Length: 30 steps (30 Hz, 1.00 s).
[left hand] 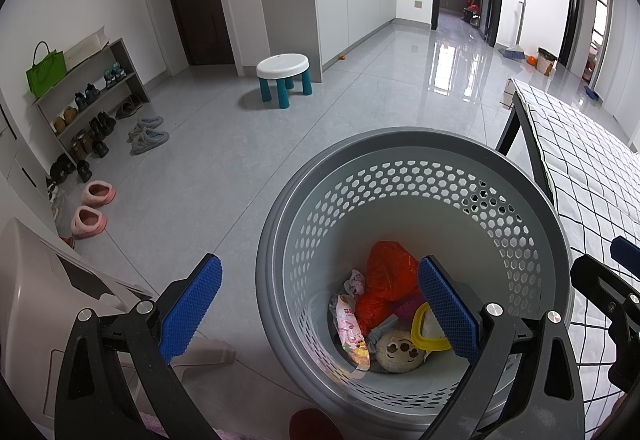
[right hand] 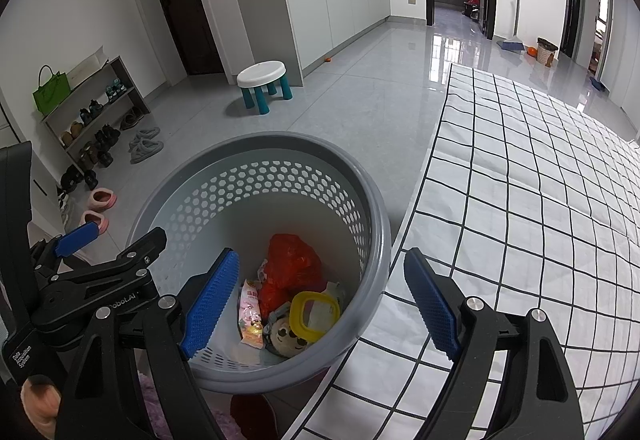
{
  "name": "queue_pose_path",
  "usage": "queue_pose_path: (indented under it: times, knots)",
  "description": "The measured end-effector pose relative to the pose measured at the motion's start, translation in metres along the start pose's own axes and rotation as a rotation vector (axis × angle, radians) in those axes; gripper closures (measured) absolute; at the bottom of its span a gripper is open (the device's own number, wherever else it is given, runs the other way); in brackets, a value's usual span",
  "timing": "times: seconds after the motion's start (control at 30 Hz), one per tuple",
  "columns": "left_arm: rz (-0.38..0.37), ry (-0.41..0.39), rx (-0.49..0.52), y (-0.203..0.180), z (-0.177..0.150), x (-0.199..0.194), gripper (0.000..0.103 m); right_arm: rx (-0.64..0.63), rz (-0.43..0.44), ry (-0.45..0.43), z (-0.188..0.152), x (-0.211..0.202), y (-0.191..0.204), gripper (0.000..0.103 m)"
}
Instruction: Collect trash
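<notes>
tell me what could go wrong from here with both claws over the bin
1. The left claw and right claw, both open and empty, hang close together above the bin; they could bump each other.
2. The bin stands right against the table, so a knock to its rim might tip or shove it.

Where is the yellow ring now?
The yellow ring lies at the bottom of the grey basket, on its right side in both views, beside the round plush face and below the red bag.
</notes>
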<state>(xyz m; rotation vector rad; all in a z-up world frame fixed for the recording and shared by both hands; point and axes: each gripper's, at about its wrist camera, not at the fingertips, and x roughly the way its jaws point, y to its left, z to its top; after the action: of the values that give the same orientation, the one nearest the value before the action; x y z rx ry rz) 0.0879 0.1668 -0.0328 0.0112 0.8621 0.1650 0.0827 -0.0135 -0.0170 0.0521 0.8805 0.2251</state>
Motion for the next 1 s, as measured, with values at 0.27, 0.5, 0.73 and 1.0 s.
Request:
queue_pose_path:
  times: [0.27, 0.5, 0.73, 1.0]
  knots:
    - [0.002, 0.000, -0.001, 0.000, -0.001, 0.000, 0.006, 0.008, 0.010, -0.004, 0.000, -0.002, 0.000, 0.022]
    - [0.007, -0.001, -0.004, -0.001, -0.004, 0.001, 0.006, 0.059, 0.008, -0.015, -0.007, -0.012, -0.020, 0.022]
    - [0.003, -0.004, -0.017, 0.002, -0.005, -0.001, 0.006, 0.184, -0.101, -0.038, -0.030, -0.033, -0.092, 0.022]
    - [0.011, -0.022, -0.062, 0.013, -0.009, -0.011, 0.006, 0.396, -0.350, -0.063, -0.070, -0.070, -0.230, 0.022]
